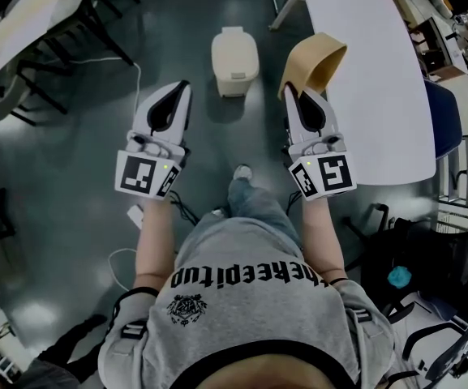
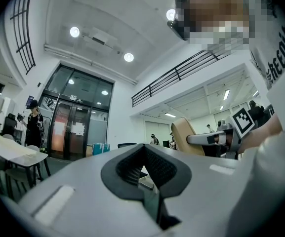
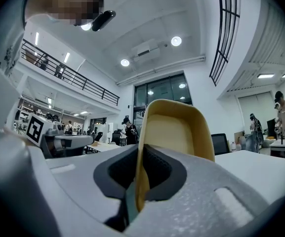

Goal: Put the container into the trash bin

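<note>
Right tongs (image 1: 294,93) clamp the container (image 1: 315,58), hiding its gripped edge

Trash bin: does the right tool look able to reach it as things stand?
Probably yes: bare floor lies between the right tool, shut on the container, and the trash bin, though its lid looks closed.

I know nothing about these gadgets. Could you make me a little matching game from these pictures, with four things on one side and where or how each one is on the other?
Things:
1. container
2. trash bin
3. left gripper
4. table

Places or states:
A. stands on the floor ahead of the person
B. jaws together, nothing between them
C. pinched in the right gripper
D. white, at the person's right

Pairs: 1-C, 2-A, 3-B, 4-D
</note>
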`<state>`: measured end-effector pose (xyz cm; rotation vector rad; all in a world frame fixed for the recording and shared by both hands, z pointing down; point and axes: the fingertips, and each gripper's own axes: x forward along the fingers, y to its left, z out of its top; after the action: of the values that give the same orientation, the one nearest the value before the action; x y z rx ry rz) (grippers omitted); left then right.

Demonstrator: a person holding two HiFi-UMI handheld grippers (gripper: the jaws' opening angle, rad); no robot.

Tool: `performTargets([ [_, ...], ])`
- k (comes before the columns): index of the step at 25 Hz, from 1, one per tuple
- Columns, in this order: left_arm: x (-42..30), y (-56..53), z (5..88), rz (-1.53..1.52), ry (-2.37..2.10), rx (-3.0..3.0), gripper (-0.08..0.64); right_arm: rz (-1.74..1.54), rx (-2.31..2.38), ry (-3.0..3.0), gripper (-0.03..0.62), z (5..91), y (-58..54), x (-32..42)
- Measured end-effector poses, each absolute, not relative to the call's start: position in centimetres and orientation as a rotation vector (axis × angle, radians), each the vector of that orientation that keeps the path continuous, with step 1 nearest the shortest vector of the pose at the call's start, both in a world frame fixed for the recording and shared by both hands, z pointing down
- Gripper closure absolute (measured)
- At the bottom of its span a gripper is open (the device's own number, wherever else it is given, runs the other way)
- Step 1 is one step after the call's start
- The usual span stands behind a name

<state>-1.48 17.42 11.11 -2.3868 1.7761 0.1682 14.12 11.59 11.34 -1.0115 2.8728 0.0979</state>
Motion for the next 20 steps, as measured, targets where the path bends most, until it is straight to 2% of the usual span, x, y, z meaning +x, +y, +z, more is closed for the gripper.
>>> performTargets([
  [20, 0.5, 10.1, 10.0, 0.169, 1.768, -2.368, 0.549, 0.073, -0.925, 2.882, 0.577, 11.2, 4.6, 14.4],
])
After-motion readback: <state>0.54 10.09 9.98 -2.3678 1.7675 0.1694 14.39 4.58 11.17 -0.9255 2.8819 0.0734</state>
